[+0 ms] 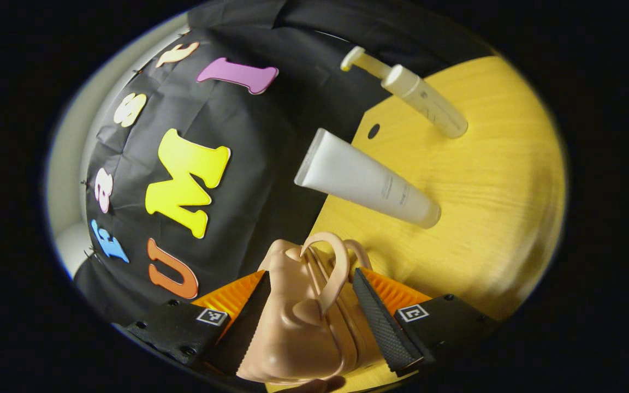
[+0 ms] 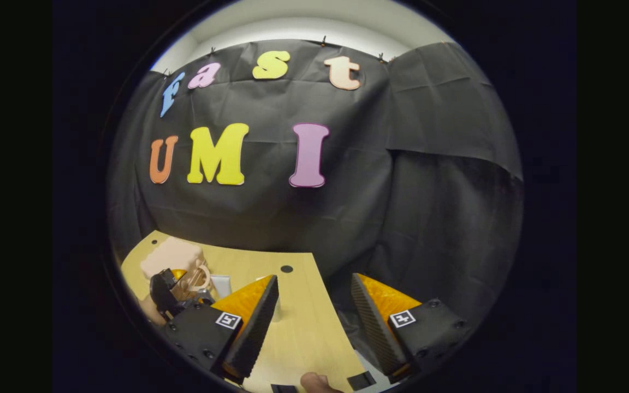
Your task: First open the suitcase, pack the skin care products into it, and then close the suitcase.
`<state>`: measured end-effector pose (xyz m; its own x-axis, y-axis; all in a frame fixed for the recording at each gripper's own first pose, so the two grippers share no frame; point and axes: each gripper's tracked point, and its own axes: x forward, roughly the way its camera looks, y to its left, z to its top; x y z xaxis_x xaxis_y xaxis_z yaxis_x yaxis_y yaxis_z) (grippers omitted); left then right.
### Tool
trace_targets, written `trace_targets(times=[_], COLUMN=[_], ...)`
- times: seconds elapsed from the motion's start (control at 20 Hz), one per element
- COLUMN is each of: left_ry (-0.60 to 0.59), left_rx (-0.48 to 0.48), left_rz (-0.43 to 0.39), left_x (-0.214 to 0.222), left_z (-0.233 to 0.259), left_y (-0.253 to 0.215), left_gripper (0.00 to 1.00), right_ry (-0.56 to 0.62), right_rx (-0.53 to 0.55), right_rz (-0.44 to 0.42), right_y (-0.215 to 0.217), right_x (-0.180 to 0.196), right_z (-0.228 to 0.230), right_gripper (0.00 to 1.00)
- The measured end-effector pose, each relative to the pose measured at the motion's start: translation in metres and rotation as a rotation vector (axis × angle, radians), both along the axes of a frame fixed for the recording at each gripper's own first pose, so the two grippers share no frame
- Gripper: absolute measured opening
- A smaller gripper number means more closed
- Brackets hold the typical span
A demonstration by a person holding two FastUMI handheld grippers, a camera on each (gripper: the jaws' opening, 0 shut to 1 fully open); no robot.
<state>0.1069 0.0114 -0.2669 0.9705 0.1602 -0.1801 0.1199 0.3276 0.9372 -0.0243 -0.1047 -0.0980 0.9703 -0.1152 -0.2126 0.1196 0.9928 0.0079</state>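
Left gripper point(image 1: 314, 322) clamped on the peach suitcase point(image 1: 298, 327), both fingers pressing its sides. White tube point(image 1: 366, 180) and pump bottle point(image 1: 413, 93) stand on the wooden table point(image 1: 489, 191). Right gripper point(image 2: 314, 322) fingers apart, holding nothing.

The suitcase point(image 1: 298, 322) is a plain peach-pink all over, handle included, and shows the same pale peach in the right gripper view point(image 2: 171, 256). The tube point(image 1: 366, 180) is white with faint grey print, and the pump bottle point(image 1: 410, 90) is cream. The table point(image 1: 489, 180) is yellow wood with fine grain lines.
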Motion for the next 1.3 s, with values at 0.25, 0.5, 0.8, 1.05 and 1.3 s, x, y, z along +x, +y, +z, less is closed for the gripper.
trace_targets(times=[0.25, 0.5, 0.8, 1.05, 1.3], left_ry=[-0.037, 0.104, 0.213, 0.228, 0.203], left_rx=[0.185, 0.148, -0.012, -0.179, -0.285], left_rz=[-0.039, -0.039, 0.018, 0.024, 0.02], left_x=[0.022, 0.021, 0.014, 0.008, 0.002], left_z=[0.001, -0.013, 0.009, 0.055, 0.102], left_y=[-0.001, 0.002, 0.016, 0.028, 0.053], left_gripper=[0.62, 0.16, 0.04, 0.03, 0.03], right_ry=[0.031, 0.038, 0.037, 0.017, 0.003], right_rx=[0.023, 0.011, -0.001, -0.013, -0.032], right_rz=[-0.015, 0.007, 0.034, 0.047, 0.061], right_y=[-0.015, -0.005, 0.026, 0.059, 0.094], right_x=[0.006, 0.012, 0.023, 0.032, 0.035], right_z=[-0.009, -0.012, -0.005, 0.007, 0.017], right_gripper=[0.8, 0.8, 0.81, 0.8, 0.8])
